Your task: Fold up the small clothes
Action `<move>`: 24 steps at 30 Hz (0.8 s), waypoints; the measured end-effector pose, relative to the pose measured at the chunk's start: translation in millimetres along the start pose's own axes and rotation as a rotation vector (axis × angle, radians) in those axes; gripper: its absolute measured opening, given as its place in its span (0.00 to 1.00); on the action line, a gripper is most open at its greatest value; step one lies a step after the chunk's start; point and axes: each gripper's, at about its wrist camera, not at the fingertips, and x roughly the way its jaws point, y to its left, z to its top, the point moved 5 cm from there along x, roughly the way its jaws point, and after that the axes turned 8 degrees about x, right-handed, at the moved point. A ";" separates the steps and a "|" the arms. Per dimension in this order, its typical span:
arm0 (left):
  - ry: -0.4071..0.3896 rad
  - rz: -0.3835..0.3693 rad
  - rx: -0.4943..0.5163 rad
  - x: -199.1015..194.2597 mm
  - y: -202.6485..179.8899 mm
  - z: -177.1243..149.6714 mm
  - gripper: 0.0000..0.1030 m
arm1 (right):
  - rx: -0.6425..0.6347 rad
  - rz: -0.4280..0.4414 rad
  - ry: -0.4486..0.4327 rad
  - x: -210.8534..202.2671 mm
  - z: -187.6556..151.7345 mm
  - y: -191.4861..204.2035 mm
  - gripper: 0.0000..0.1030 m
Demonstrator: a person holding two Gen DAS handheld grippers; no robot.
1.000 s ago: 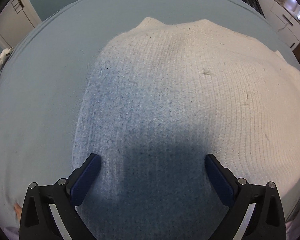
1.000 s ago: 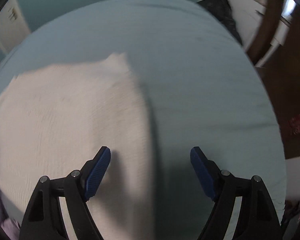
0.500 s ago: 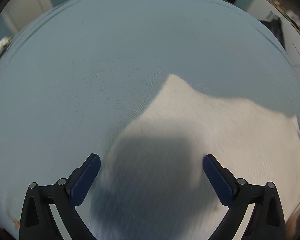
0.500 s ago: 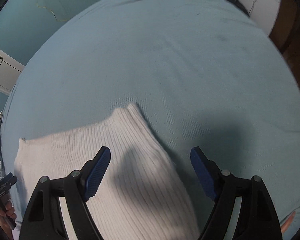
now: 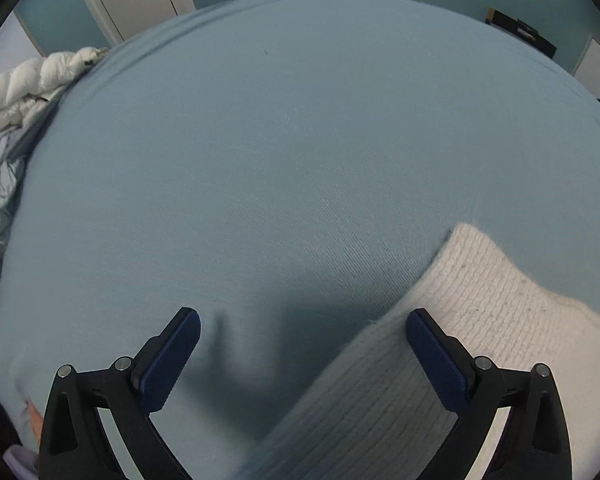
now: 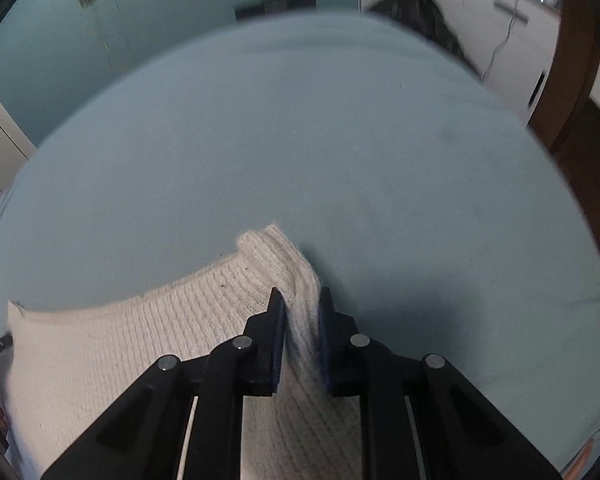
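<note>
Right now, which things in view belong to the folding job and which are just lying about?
In the job:
- white knit sweater, its corner pinched
- right hand-held gripper, jaws closing on that corner
- left hand-held gripper, open over the sheet beside the sweater's edge
- blue bed sheet, the work surface

Lying about:
- white puffer jacket at the bed's edge
- dark garment behind the bed

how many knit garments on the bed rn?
1. A cream sweater lies on the blue sheet, its corner pinched in the closing right gripper; the open left gripper hovers at its other edge. More may lie out of frame.
</note>
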 end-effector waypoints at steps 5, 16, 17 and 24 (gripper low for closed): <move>-0.090 0.000 0.294 -74.1 17.7 -22.5 1.00 | 0.084 -0.006 0.043 -25.2 6.5 -15.4 0.70; -0.026 -0.303 0.684 -85.6 58.9 -156.0 1.00 | 0.017 0.188 0.234 -221.6 -131.5 0.7 0.76; -0.003 -0.312 0.678 -78.6 62.8 -159.0 1.00 | 0.012 0.221 0.261 -232.8 -145.9 7.3 0.76; 0.052 -0.409 0.628 -43.8 65.6 -178.0 0.99 | 0.045 0.321 0.378 -212.7 -167.9 6.6 0.77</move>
